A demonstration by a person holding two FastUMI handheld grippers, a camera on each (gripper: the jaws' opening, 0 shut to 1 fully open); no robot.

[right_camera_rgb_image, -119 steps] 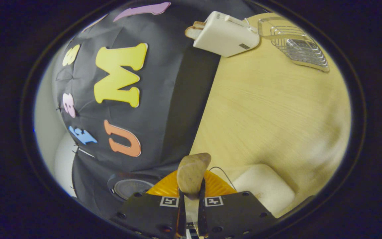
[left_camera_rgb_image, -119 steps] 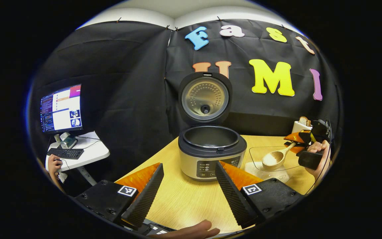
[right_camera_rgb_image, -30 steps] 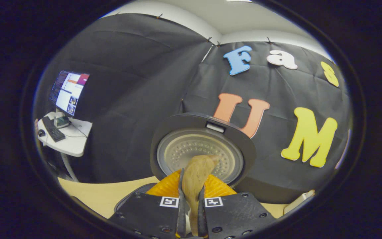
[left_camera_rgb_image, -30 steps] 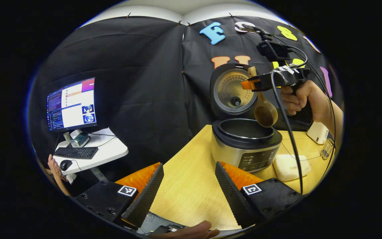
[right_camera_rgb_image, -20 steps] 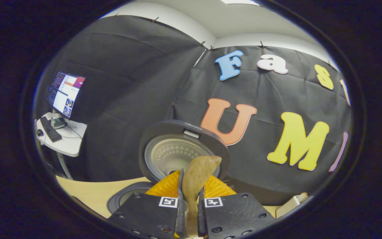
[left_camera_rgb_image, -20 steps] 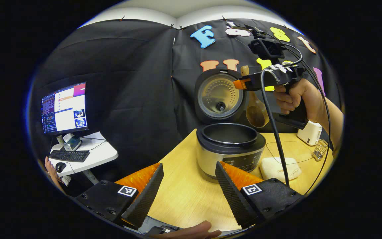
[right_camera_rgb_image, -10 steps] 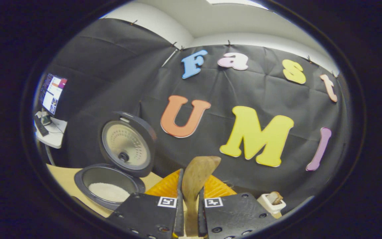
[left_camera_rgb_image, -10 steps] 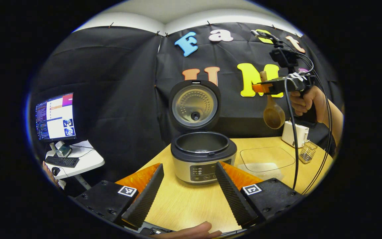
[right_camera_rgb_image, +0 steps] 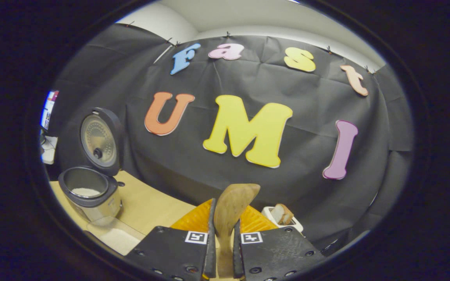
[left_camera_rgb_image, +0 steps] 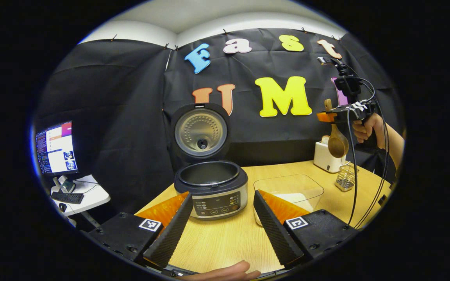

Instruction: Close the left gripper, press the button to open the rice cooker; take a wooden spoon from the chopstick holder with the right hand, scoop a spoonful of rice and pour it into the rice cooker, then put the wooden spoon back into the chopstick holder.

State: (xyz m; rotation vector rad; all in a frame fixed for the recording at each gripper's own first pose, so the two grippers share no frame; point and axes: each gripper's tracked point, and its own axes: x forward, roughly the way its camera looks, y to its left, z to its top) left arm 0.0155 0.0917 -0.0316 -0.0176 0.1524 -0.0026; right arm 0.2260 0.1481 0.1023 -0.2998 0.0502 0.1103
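While the rice cooker (left_camera_rgb_image: pixel 210 187) stands on the wooden table (left_camera_rgb_image: pixel 225 242) with its lid (left_camera_rgb_image: pixel 200 132) swung up and back, the following items are on record.

Item, left gripper (left_camera_rgb_image: pixel 222 222): low over the near edge of the table, fingers spread wide apart with nothing between them, pointing toward the cooker's control panel. A bare fingertip of the holding hand (left_camera_rgb_image: pixel 229 271) shows at the bottom edge of the left gripper view.

Item, right gripper (right_camera_rgb_image: pixel 222 244): fingers clenched on the handle of the wooden spoon (right_camera_rgb_image: pixel 229 218), which rises between them. From the left gripper view, this gripper (left_camera_rgb_image: pixel 328 116) is raised at the far right, gripped by a hand (left_camera_rgb_image: pixel 367 128), cables trailing down from it; the spoon (left_camera_rgb_image: pixel 336 140) hangs bowl-down beneath it, above the chopstick holder.

Item, rice cooker, second sighting (right_camera_rgb_image: pixel 90 191): far left of the right gripper view, a layer of white rice lying in the inner pot.

Item, chopstick holder (left_camera_rgb_image: pixel 345 180): small wire basket on the table at far right, just beside the toaster.

Item, toaster (left_camera_rgb_image: pixel 325 156): white, against the back cloth, a slice of bread (right_camera_rgb_image: pixel 281 214) standing in its slot.

Item, clear container (left_camera_rgb_image: pixel 289 191): transparent tub on the table, right of the cooker, with white rice in its bottom.

Item, monitor (left_camera_rgb_image: pixel 55 148): lit, on a side desk at far left, with a keyboard (left_camera_rgb_image: pixel 68 197) in front.
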